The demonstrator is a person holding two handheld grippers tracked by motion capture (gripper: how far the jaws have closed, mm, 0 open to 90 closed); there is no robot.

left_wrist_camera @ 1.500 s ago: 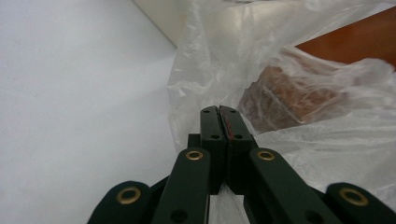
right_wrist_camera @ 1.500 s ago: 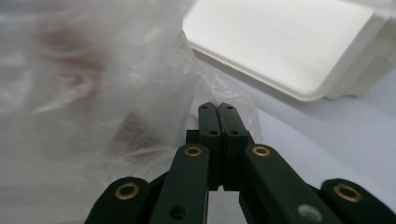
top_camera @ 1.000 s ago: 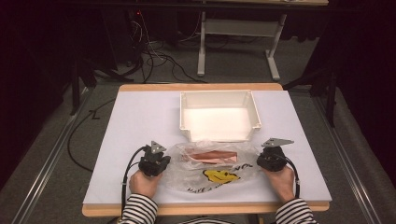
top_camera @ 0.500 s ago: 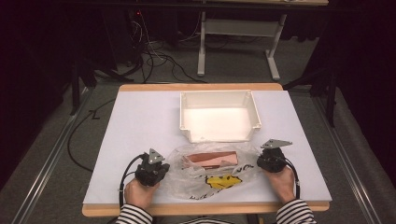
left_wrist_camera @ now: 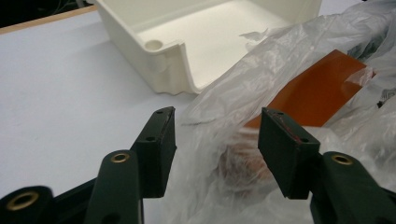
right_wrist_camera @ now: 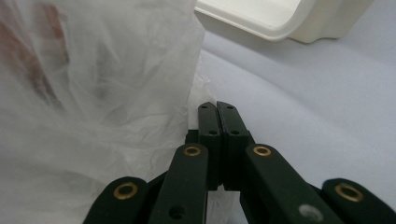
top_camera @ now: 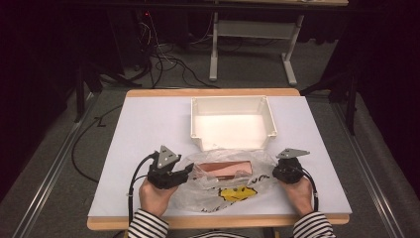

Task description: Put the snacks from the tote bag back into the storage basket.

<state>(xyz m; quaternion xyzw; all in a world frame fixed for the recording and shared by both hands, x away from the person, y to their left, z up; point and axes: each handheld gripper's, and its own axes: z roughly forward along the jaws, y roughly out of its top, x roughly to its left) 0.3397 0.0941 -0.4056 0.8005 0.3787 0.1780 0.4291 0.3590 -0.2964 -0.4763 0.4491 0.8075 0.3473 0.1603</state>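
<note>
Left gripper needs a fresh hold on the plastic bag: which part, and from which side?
Grip the loose crumpled film at the plastic bag's left edge, approaching from the left, low over the table. The left gripper has just been opening; film lies between its jaws, unpinched. The film bunches up there, while the brown flat item inside lies farther in. The right gripper appears shut at the opposite edge.

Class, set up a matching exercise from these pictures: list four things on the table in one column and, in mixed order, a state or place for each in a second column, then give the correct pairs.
Things:
1. left gripper
2. right gripper
3. white bin
4. brown packet

States or places:
A. empty, at the far side of the table
B. jaws pressed together beside the plastic bag
C. lying inside the clear bag
D. jaws apart, having just been opening, bag film loose between them

Pairs: 1-D, 2-B, 3-A, 4-C
</note>
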